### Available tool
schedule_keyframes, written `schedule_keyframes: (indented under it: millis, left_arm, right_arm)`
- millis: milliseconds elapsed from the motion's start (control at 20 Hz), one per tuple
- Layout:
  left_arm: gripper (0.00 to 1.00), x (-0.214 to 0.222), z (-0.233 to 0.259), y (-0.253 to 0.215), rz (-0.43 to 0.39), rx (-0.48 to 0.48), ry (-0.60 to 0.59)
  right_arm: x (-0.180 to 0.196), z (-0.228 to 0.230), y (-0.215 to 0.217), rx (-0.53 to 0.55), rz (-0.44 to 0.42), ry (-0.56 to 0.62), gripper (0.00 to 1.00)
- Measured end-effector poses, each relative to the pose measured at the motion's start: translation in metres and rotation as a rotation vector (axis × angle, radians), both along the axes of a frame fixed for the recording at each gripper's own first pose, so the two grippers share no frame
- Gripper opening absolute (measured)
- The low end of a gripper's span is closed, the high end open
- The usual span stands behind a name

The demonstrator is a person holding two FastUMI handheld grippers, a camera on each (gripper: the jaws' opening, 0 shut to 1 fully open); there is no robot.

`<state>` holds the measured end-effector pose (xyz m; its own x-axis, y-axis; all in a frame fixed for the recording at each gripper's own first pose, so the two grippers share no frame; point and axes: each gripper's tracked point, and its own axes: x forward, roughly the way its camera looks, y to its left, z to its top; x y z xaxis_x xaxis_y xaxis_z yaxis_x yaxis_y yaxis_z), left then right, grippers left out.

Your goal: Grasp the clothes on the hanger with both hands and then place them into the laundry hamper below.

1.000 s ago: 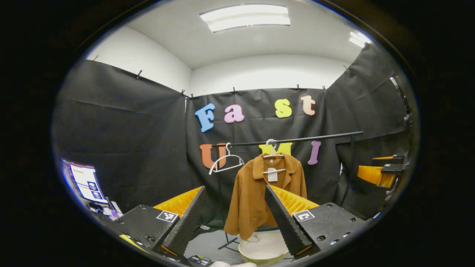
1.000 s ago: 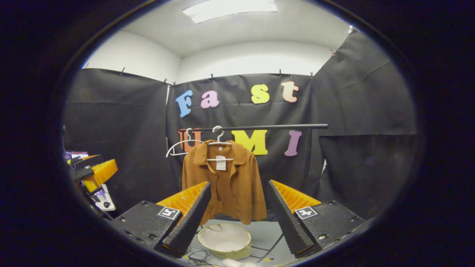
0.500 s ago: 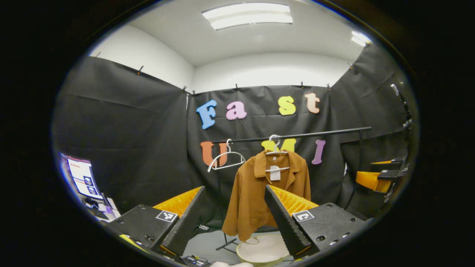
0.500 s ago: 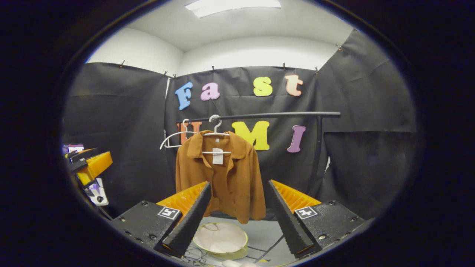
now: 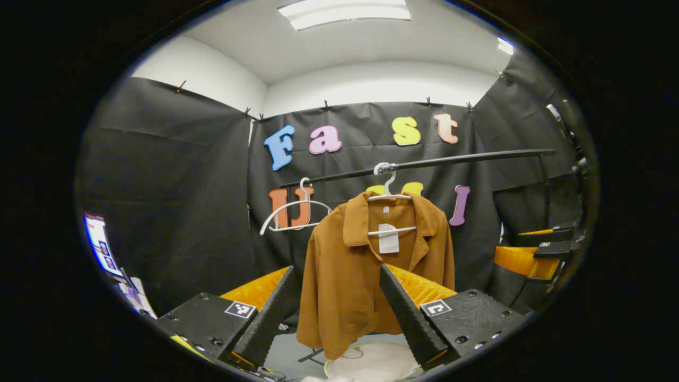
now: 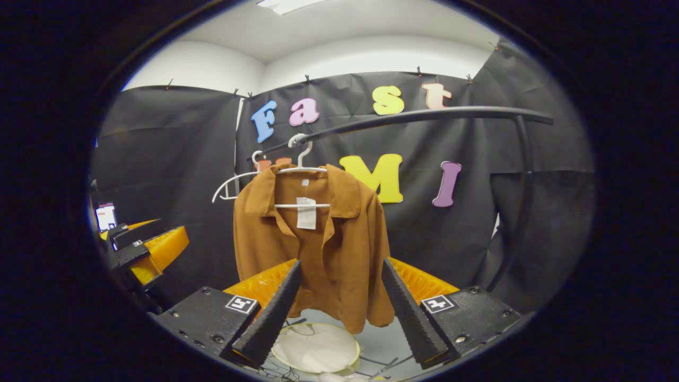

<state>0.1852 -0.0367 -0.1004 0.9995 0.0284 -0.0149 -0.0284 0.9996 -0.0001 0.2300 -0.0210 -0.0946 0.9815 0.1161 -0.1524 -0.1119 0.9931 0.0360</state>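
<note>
Both cameras have been brought nearer to the rack since a second ago — the long black metal rail (image 5: 467, 157) and the rust-brown collared shirt (image 5: 366, 265) are seen larger in each view, and the rail sits higher.

The rail is seen running across the booth in the right gripper view too (image 6: 424, 114). From it the shirt (image 6: 318, 239) is hung on a white plastic hanger (image 5: 390, 199), its collar open and a white tag at the neck. An empty white hanger (image 5: 289, 215) is hung on the rail just beside it.

Below the shirt's hem, on the grey floor, the round pale laundry hamper with a yellowish rim (image 6: 315, 347) is seen from above; it is also glimpsed in the left gripper view (image 5: 371, 363).

The left gripper (image 5: 339, 313) is held before the shirt with its jaws wide apart and nothing between them. The right gripper (image 6: 342, 310) is likewise held with jaws wide — the shirt hangs beyond them, untouched.
</note>
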Motion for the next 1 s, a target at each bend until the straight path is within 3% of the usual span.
schedule_keyframes:
  millis: [450, 1000]
  left_arm:
    - [0.99, 0.119, -0.027, -0.041, -0.029, -0.044, 0.010]
    - [0.97, 0.226, -0.054, -0.045, 0.063, -0.087, 0.039]
  right_arm:
    - [0.130, -0.024, 0.014, 0.009, 0.080, 0.030, 0.99]
    - [0.215, -0.032, 0.029, 0.047, 0.118, 0.065, 0.98]
